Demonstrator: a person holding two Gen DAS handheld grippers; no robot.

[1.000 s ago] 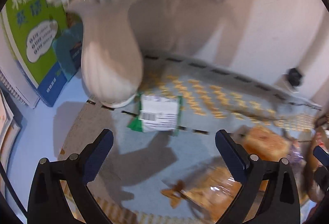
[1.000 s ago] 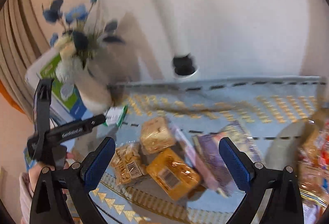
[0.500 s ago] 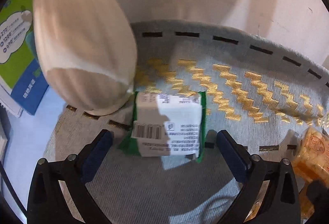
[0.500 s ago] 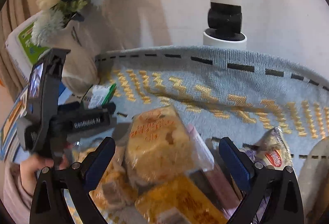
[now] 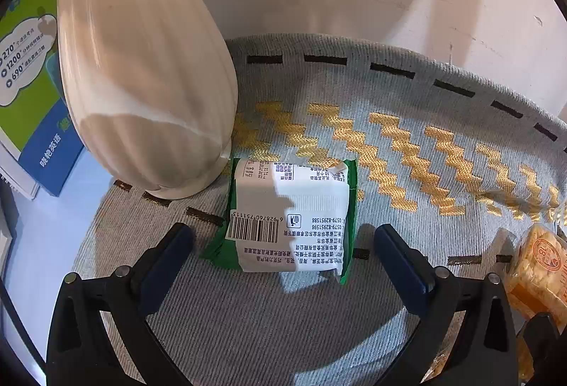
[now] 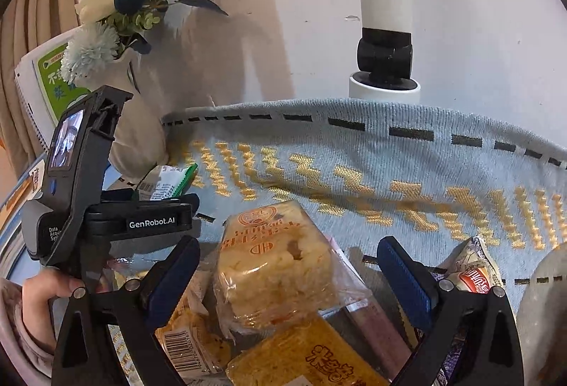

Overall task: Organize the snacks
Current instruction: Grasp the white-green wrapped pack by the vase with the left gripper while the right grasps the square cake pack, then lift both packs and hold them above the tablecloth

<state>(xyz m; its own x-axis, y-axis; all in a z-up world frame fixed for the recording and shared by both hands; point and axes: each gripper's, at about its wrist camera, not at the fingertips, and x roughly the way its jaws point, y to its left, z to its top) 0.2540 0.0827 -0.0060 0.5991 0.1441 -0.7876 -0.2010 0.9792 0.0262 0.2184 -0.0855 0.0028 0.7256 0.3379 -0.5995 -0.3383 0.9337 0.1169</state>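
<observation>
Left tongs (image 5: 283,240): standing open, flanking the green packet (image 5: 288,217).
Green packet: lying just beside the vase (image 5: 149,74).
Right tongs (image 6: 288,265): gaping open around the yellow cake pack (image 6: 276,265).

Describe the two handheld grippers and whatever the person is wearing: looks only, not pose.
Both the left gripper and the right gripper are black plastic frames with silver rivets; their jaws carry dark blue ribbed pads. In the right wrist view, the left unit's body bears white "GenRobot.AI" lettering, a small lit screen and a grey housing. The person's hand emerges from a pale pinkish fleece sleeve. No cables visible.
</observation>
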